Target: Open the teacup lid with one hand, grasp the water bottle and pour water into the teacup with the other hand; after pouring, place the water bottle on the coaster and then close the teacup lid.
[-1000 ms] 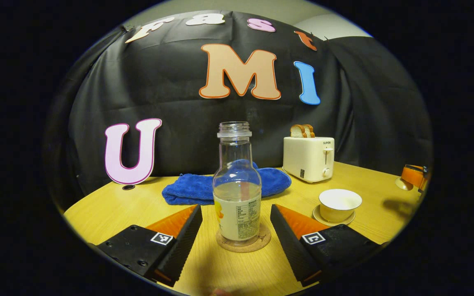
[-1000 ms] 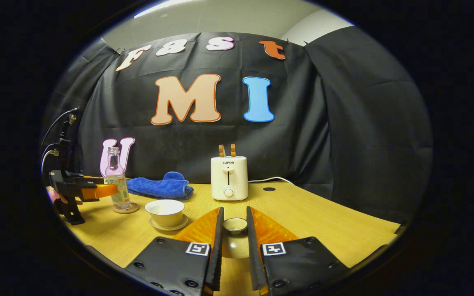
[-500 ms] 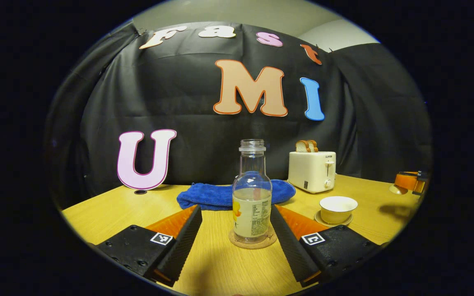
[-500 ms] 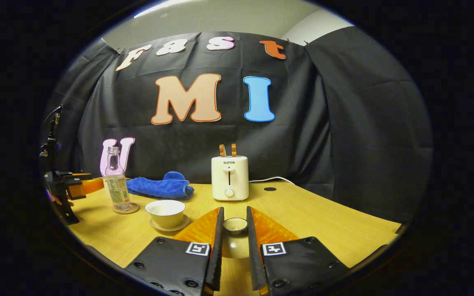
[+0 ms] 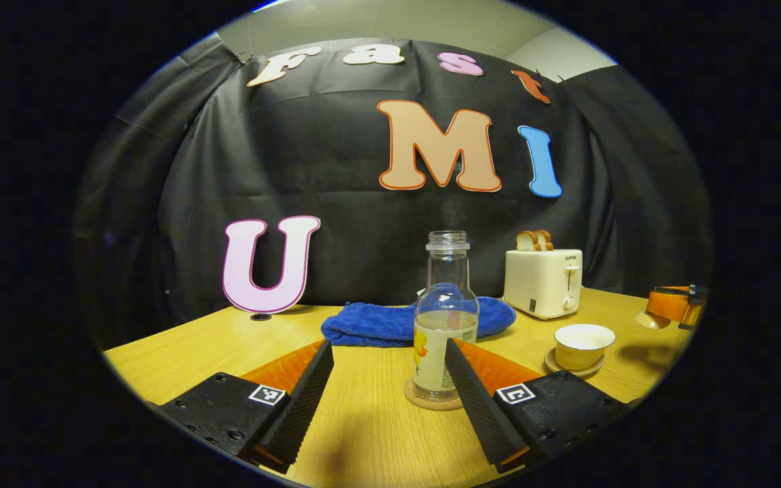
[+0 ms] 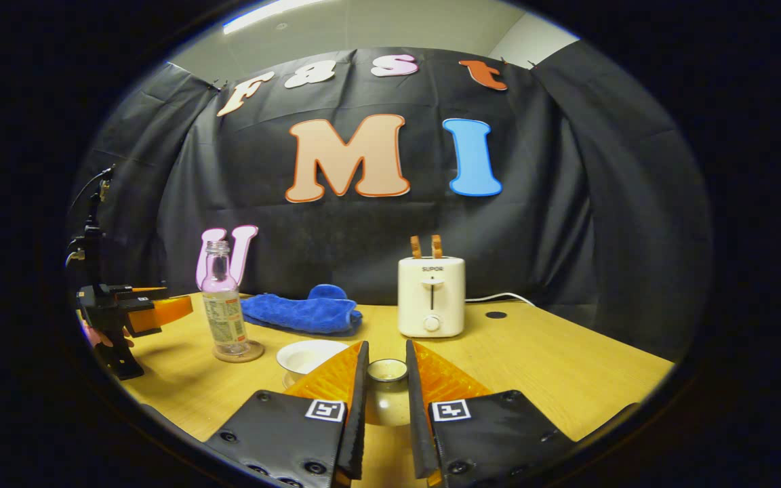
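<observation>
The right gripper (image 6: 386, 369) pinches the teacup lid (image 6: 386, 370) between its fingers. The left gripper (image 5: 389, 366) spreads wide, holding nothing. The water bottle (image 5: 445, 325) stands on its coaster (image 5: 431, 400), the uncovered teacup (image 5: 584, 344) nearby on the bench (image 5: 363, 434).

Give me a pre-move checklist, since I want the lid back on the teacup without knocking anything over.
1. Clear glass water bottle stands upright on the round cork coaster: ok.
2. Left gripper is open and off the bottle: ok.
3. Right gripper is shut on the small white teacup lid: ok.
4. White teacup on its saucer is uncovered and upright: ok.
5. Lid is lined up above the teacup: not ok; in the right gripper view the cup lies left of the fingers.
6. Water level in the teacup: cannot tell.
</observation>
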Demonstrator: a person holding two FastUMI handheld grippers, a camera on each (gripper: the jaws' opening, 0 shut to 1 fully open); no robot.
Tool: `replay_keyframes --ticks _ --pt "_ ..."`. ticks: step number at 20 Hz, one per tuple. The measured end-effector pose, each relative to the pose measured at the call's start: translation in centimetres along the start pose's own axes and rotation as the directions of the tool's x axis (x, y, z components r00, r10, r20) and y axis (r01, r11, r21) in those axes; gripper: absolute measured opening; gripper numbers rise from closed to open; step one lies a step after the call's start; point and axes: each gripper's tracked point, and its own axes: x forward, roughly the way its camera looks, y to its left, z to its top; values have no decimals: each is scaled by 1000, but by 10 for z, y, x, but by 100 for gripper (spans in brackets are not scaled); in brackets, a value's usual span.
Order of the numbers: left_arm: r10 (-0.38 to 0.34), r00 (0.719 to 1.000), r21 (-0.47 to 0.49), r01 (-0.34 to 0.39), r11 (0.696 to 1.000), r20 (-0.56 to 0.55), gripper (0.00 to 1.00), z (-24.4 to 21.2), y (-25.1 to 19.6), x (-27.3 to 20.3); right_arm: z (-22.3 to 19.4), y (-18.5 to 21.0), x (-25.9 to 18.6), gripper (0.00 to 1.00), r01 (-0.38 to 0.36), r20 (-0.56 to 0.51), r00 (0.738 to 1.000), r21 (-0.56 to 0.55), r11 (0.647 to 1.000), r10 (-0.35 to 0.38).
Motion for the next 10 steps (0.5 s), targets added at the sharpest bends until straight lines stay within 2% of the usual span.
replay_keyframes --ticks 4,6,8,10 --pt "19 1000 -1 -19 1000 1 96 1 3 0 -2 29 23 32 -111 -4 994 4 994 111" --pt "37 999 -1 -37 999 1 96 0 7 -1 -3 40 35 29 -150 -6 989 7 989 151" --pt "85 996 2 -85 996 1 96 1 18 -2 -4 48 48 32 -180 -9 984 7 984 181" --pt "142 990 3 -142 990 -1 96 0 29 -5 -5 55 60 30 -198 -14 980 9 980 198"
